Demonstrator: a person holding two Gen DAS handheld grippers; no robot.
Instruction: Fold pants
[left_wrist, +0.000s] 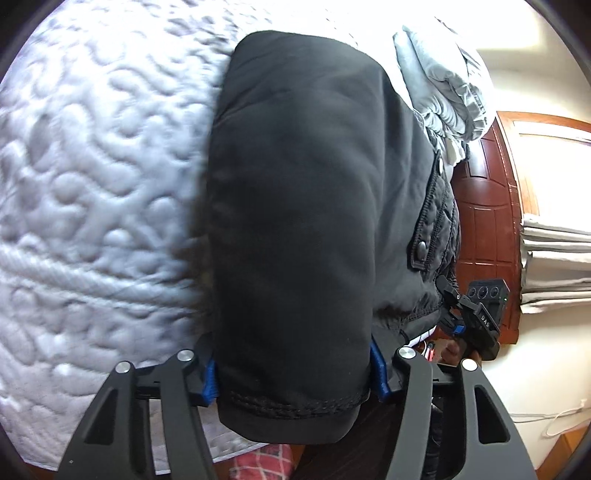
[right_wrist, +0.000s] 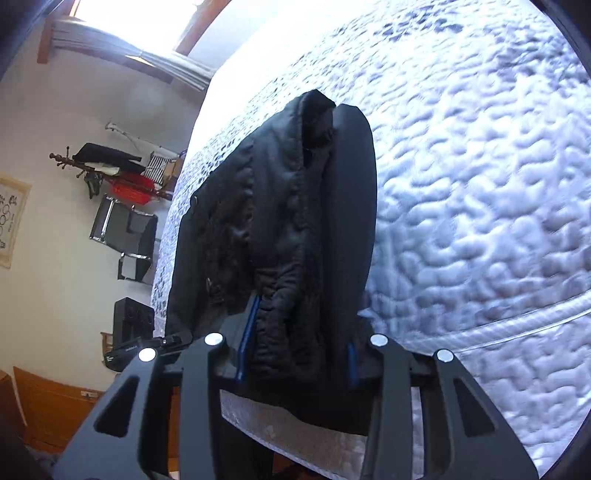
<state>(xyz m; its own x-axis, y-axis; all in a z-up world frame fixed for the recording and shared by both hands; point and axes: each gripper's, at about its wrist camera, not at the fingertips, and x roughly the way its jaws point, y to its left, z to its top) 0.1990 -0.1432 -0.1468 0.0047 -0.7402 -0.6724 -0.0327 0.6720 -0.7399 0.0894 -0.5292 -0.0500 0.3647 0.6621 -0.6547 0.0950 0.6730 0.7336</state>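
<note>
Garment: black pants (left_wrist: 295, 206) stretched over the white quilted bedspread (left_wrist: 92, 184), near the bed's edge, already doubled lengthwise as far as one can judge.
Left gripper (left_wrist: 293, 382): blue-padded fingers (left_wrist: 208, 384) pinch the hemmed leg end, which hangs slightly past the mattress edge.
Right gripper (right_wrist: 295, 360): clamped on the gathered, bunched end of the pants (right_wrist: 273, 229), waistband side by the look of the button and elastic.
Step in hand: likely carrying one end over toward the other for a crosswise fold.
Risk, slipping: the thick stacked layers could creep out of either pinch if the pull is uneven, letting the fold skew.
Risk, bunching: the right end is crumpled, so a crease may be trapped inside the fold.
Risk, edge: fabric overhanging the bed may slide toward the floor once released.
Nearby: folded grey bedding (left_wrist: 439, 81) beyond the pants, apart from them.
</note>
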